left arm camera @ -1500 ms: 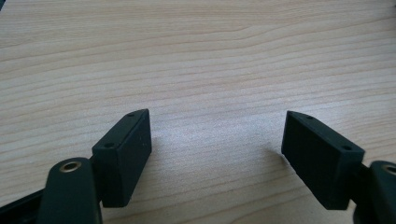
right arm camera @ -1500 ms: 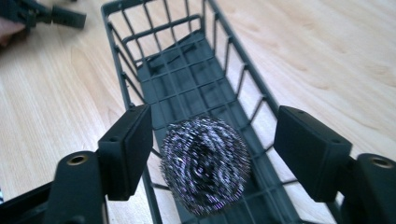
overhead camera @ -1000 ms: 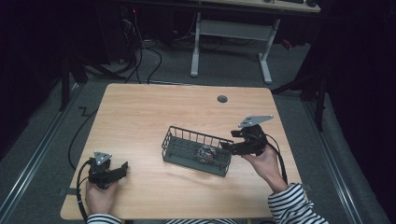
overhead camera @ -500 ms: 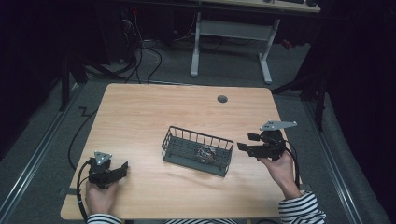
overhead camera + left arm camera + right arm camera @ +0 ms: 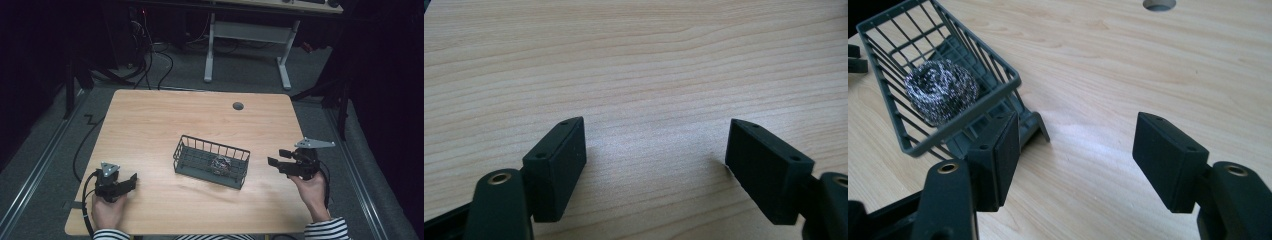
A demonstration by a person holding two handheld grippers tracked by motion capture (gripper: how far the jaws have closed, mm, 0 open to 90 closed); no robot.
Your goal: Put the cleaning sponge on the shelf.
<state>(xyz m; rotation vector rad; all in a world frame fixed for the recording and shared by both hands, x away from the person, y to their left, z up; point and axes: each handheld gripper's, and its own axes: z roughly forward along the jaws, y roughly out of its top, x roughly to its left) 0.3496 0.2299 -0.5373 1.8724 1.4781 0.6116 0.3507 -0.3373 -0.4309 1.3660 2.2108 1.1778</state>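
In the high view, the left gripper (image 5: 131, 181) is resting low at the near left corner of the table (image 5: 150, 120), held by the left hand (image 5: 106, 212), its jaws pointing toward the middle of the table. The right gripper (image 5: 272, 161) is hovering near the right edge, held by the right hand (image 5: 312, 192), with its grey plate on top and its jaws pointing left at the basket (image 5: 192, 162). The basket is sitting at mid-table, well apart from the left gripper and near the right one, not touching it. A scourer (image 5: 220, 162) is lying inside the basket toward its right end. A grommet (image 5: 238, 105) is showing in the far part of the table.

In the left gripper view, the left gripper (image 5: 656, 152) is standing wide apart, holding nothing, with bare wood between the jaws.

In the right gripper view, the right gripper (image 5: 1075, 145) is also gaping wide and empty. The basket (image 5: 963, 122) is lying just beyond its left jaw, which overlaps the basket's near corner in this view; I cannot tell whether they touch. The scourer (image 5: 940, 90) is sitting on the basket's wire floor.

Against the frames before, the right gripper is now farther right and lower, having pulled back from the basket's right end, while the left gripper and the basket are keeping their places.
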